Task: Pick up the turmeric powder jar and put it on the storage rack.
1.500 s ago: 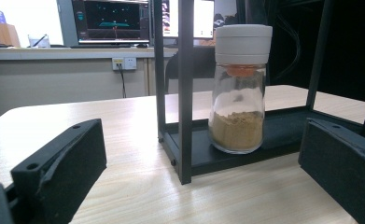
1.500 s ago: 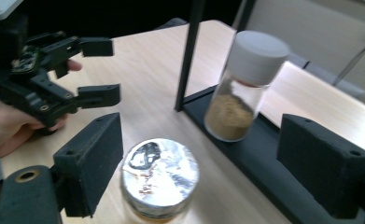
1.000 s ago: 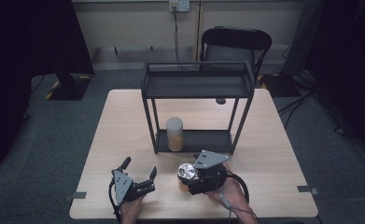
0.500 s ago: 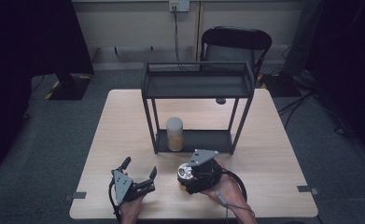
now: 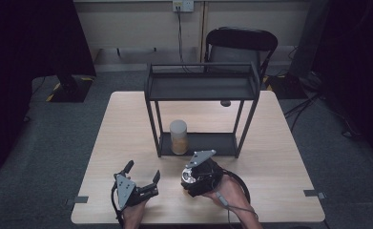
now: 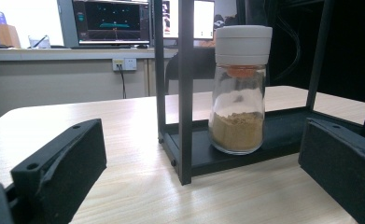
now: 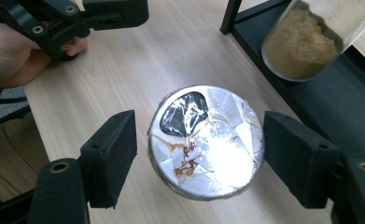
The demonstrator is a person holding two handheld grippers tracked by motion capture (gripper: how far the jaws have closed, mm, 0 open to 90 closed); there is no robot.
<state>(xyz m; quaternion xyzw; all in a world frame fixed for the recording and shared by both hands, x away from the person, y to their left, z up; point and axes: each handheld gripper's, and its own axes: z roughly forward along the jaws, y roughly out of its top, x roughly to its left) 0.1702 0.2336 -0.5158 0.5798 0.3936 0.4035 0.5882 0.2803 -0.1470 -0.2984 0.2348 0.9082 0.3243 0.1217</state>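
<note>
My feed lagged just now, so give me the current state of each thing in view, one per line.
Foil-topped jar: upright on the table, foil seal torn at one spot, between the right claw's pads.
Right claw: jaws just been closing, pads not yet touching.
Left claw: open, empty.
Spice jar: upright on rack's lower shelf, capped.
Rack: upright.

Black chair (image 5: 242,45), grey carpet (image 5: 79,138)

You see the table (image 5: 127,138) from high above, facing forward. Your left tool's camera looks level at the spice jar (image 6: 238,88) from close by; your right tool's camera looks steeply down and shares it (image 7: 306,42).
</note>
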